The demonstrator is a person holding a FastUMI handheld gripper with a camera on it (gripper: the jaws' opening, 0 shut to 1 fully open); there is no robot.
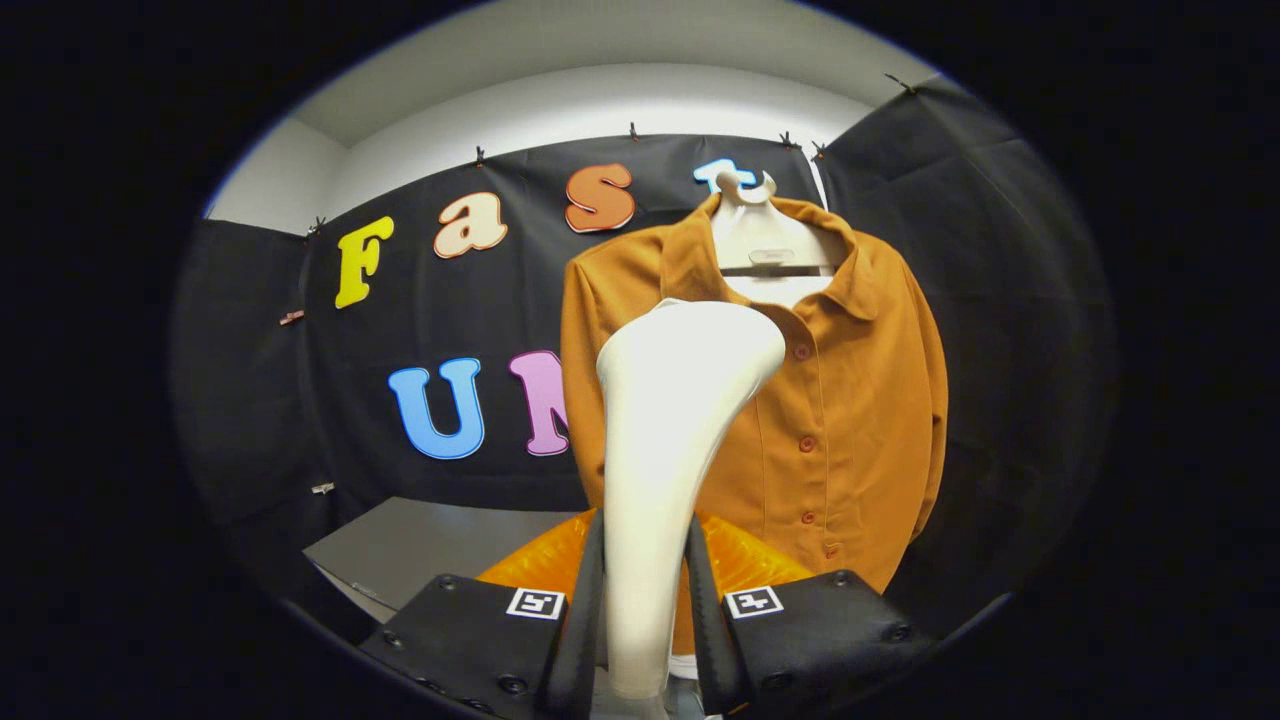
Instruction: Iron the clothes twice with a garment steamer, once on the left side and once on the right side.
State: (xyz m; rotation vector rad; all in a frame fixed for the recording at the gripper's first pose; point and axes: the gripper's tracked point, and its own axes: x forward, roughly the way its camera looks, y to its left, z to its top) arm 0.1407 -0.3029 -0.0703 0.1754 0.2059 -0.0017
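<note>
Both fingers of the tool (647,610) are clamped on the white garment steamer (668,440), whose long axis stands upright, with its wide head pointing toward the orange shirt (850,400). That shirt hangs on a white hanger (765,235) beyond, above a grey surface (420,545).

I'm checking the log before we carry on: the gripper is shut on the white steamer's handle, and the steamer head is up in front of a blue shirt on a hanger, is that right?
Not quite: the shirt is orange-brown, not blue, as the gripper view shows. The rest holds: the gripper is shut on the white steamer by its handle, head raised before the shirt on its hanger.
</note>
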